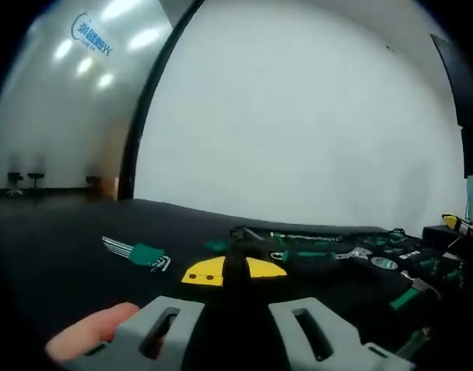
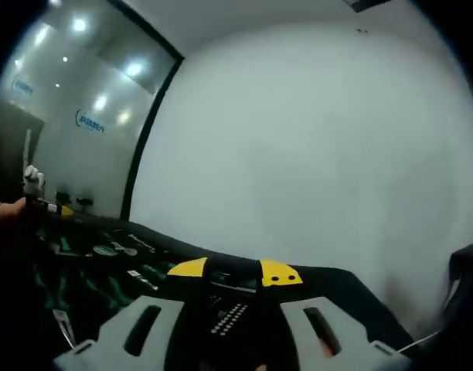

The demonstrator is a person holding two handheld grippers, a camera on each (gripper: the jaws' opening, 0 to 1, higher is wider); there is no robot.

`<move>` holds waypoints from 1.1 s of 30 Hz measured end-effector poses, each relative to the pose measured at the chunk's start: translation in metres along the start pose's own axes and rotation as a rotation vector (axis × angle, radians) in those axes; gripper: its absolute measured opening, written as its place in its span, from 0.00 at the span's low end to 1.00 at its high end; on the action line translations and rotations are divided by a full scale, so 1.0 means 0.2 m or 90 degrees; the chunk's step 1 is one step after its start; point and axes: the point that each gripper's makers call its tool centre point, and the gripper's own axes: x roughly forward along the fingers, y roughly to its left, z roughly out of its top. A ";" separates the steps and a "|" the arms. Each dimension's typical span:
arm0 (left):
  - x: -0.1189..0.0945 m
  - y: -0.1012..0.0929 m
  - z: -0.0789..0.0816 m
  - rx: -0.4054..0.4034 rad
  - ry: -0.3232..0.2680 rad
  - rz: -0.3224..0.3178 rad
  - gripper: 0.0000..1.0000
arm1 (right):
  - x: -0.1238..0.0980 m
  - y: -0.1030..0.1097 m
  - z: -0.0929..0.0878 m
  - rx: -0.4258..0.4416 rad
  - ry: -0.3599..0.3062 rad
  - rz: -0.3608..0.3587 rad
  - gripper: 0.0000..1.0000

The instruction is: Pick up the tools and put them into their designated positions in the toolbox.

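Left gripper view: the dark table surface lies bare on the near left side and offers open passage. A green hex key set lies on it, apart from the other items. Ahead, just beyond the grey jaws, a yellow-and-black tool blocks the direct line. To the right, the open toolbox with green-handled tools crowds the surface.

Right gripper view: a yellow-and-black tool sits directly ahead of the jaws. Tools in the toolbox occupy the left. Above the table, before the white wall, the space is unobstructed.
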 end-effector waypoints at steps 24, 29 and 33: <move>-0.03 0.31 -0.03 0.010 0.060 0.139 0.12 | 0.01 0.04 -0.03 -0.064 0.018 0.007 0.21; -0.02 0.49 -0.04 0.037 0.122 0.181 0.21 | -0.01 0.07 -0.02 -0.082 0.015 0.011 0.21; -0.01 0.60 -0.06 0.113 0.170 0.204 0.28 | -0.01 0.09 -0.02 -0.096 0.017 0.020 0.21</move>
